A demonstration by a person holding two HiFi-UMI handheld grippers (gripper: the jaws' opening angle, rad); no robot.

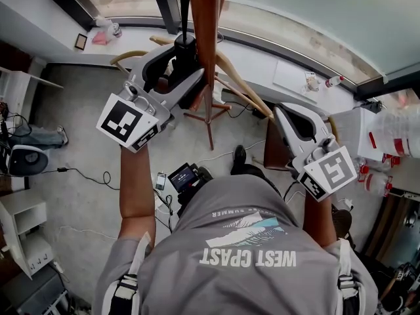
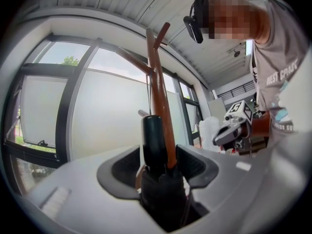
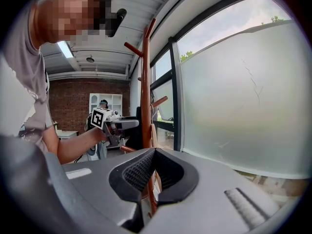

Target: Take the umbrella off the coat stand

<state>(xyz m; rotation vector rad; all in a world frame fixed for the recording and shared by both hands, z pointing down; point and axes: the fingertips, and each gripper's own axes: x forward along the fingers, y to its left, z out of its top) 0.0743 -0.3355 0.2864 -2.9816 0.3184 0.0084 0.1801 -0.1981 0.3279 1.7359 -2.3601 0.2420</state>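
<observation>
One wall of frosted window (image 3: 243,96) fills the far side, with a white ledge (image 1: 275,58) running below it. One grey floor (image 1: 85,130) spreads from there back to the person and is open on the left, apart from a loose cable (image 1: 85,172). One brown wooden coat stand (image 1: 205,31) rises just in front of the ledge, its feet splayed on the floor and several short pegs angling off its pole. There are two grippers. The left gripper (image 2: 158,165) is up against the pole with its jaws spread wide. The right gripper (image 3: 155,152) is held well apart on the stand's right, its jaw tips pressed together on nothing, with clear air between it and the pole. The single black folded umbrella (image 2: 155,140) stands upright between the left jaws, its rounded handle on top, close against the pole. Neither pad presses it, and a gap shows beside the handle on the window side.
</observation>
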